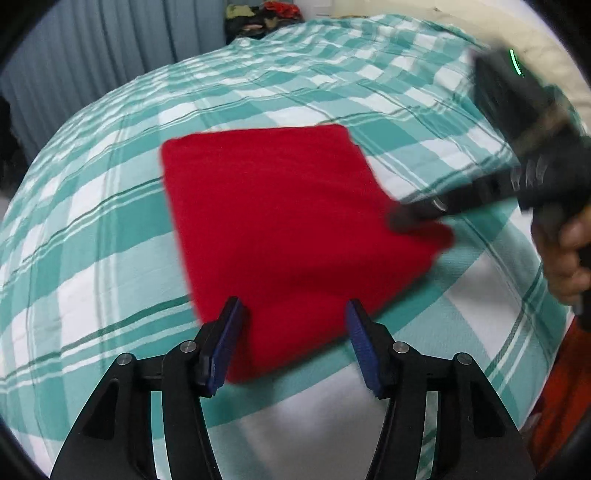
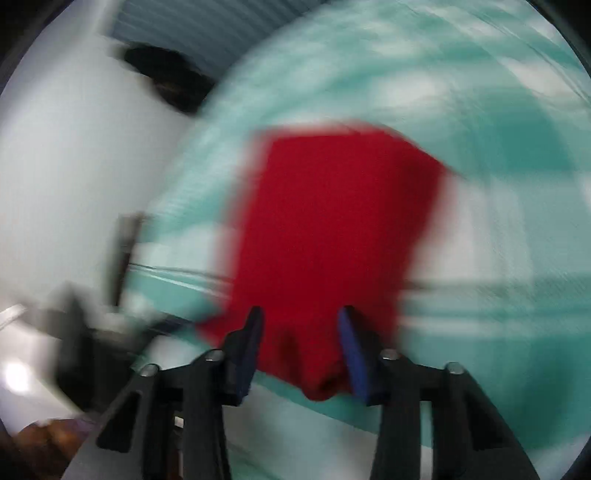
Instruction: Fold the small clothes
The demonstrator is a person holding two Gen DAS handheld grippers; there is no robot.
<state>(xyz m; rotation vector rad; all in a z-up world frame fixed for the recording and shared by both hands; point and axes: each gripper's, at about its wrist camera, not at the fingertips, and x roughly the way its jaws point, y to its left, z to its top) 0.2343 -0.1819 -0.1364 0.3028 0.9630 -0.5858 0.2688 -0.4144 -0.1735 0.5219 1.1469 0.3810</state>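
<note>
A red cloth (image 1: 280, 229), folded into a rough rectangle, lies flat on the teal-and-white checked bedsheet (image 1: 110, 221). My left gripper (image 1: 293, 308) is open over its near corner, with the cloth between and below the blue pads. My right gripper (image 1: 406, 218) reaches in from the right, its tips at the cloth's right corner. In the blurred right wrist view the right gripper (image 2: 301, 317) is open with the red cloth (image 2: 332, 229) lying between its fingers.
A pile of dark and red clothes (image 1: 266, 18) sits beyond the bed's far edge, beside a grey curtain (image 1: 92, 48). A white wall (image 2: 74, 166) and a dark object (image 2: 166, 81) show in the right wrist view.
</note>
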